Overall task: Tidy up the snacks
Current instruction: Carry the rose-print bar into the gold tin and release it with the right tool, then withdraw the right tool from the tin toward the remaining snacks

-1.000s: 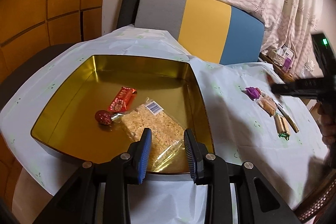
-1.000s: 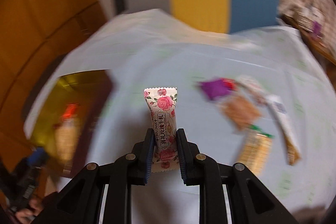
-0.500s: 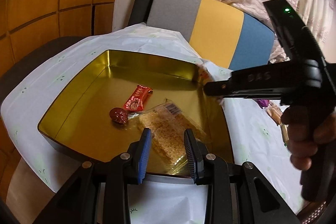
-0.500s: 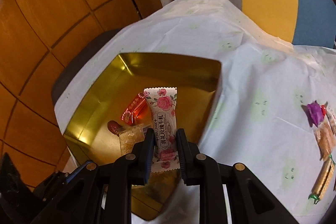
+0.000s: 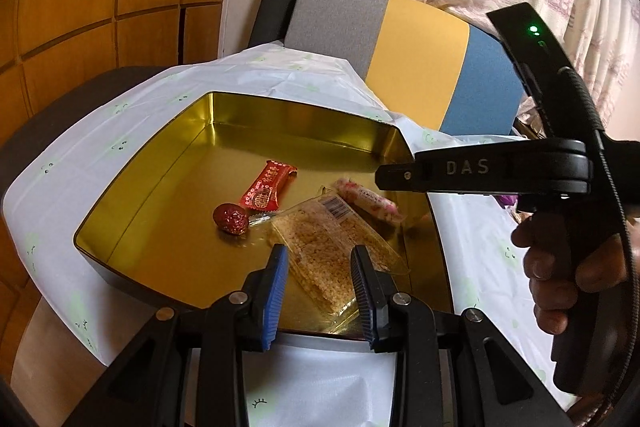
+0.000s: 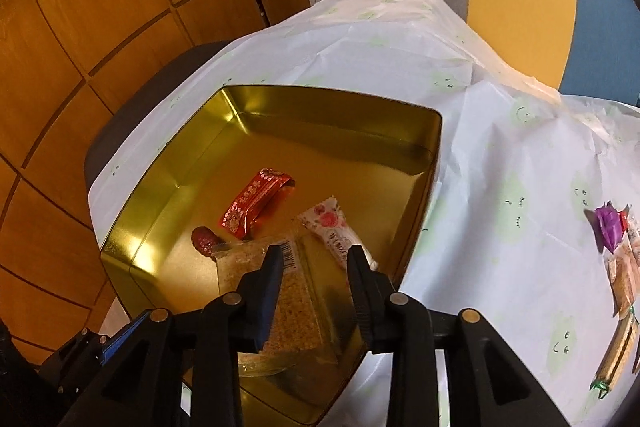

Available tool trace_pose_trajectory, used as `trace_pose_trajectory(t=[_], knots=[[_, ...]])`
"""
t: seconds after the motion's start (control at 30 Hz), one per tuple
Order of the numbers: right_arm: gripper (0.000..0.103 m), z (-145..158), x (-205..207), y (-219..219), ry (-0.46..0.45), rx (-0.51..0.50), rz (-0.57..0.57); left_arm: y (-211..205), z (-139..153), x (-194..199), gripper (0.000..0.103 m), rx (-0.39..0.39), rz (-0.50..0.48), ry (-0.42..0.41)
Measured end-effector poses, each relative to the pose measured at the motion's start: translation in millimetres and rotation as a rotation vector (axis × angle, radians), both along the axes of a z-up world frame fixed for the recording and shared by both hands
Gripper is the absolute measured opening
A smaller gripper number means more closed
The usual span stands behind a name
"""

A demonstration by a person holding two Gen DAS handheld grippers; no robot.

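Observation:
A gold tin [image 5: 296, 115] [image 6: 332, 107] sits on the white tablecloth. In it lie a red wrapped candy [image 5: 266, 189] [image 6: 254, 205], a round red sweet [image 5: 230, 219] [image 6: 204, 241], a clear pack of rice cake [image 5: 320, 247] [image 6: 288, 291] and the rose-print candy [image 5: 370, 205] [image 6: 334, 231], which rests free on the tin floor. My right gripper [image 6: 316, 267] hangs over the tin's right side, its jaws opening, nothing pressed between them. My left gripper [image 5: 318, 269] hovers over the tin's near edge, jaws apart and empty, the rice cake below.
Loose snacks lie on the cloth at the right: a purple wrapped sweet [image 6: 610, 229], biscuit packs [image 6: 622, 279] and a long bar [image 6: 616, 355]. A grey, yellow and blue chair back [image 5: 400, 51] stands behind the table, with wooden wall panels on the left and a curtain at the right.
My right gripper swung left from over the cloth to above the tin, then let go of the rose-print candy, which now lies in the tin. The left gripper kept its place.

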State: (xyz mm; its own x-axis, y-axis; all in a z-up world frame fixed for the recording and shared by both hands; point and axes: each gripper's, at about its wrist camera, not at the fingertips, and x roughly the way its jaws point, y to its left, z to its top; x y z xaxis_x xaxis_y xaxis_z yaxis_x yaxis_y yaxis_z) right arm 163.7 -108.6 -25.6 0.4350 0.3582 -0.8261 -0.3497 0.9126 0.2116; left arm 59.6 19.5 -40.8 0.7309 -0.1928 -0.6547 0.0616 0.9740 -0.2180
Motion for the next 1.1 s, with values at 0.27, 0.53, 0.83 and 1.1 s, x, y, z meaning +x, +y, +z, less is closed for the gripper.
trace_pose_trajectory(t=[0.27, 0.53, 0.83, 1.1], knots=[[0.033, 7.2, -12.5, -16.7, -0.030, 0.014, -0.027, 0.4, 0.3, 0.5, 0.033, 0.000, 0.003, -0.005], [0.033, 15.0, -24.5, -71.1, -0.060, 0.013, -0.119, -3.3, -0.3, -0.9, 0.033, 0.012, -0.007, -0.009], [0.033, 14.3, -36.7, -158.6, -0.052, -0.048, -0.270, -11.9, 1.5, -3.5, 0.037, 0.031, -0.030, -0.016], [0.033, 16.2, -46.9, -270.9, -0.015, -0.128, -0.475, -31.9, 8.6, -5.4, 0.044, 0.066, -0.090, -0.033]])
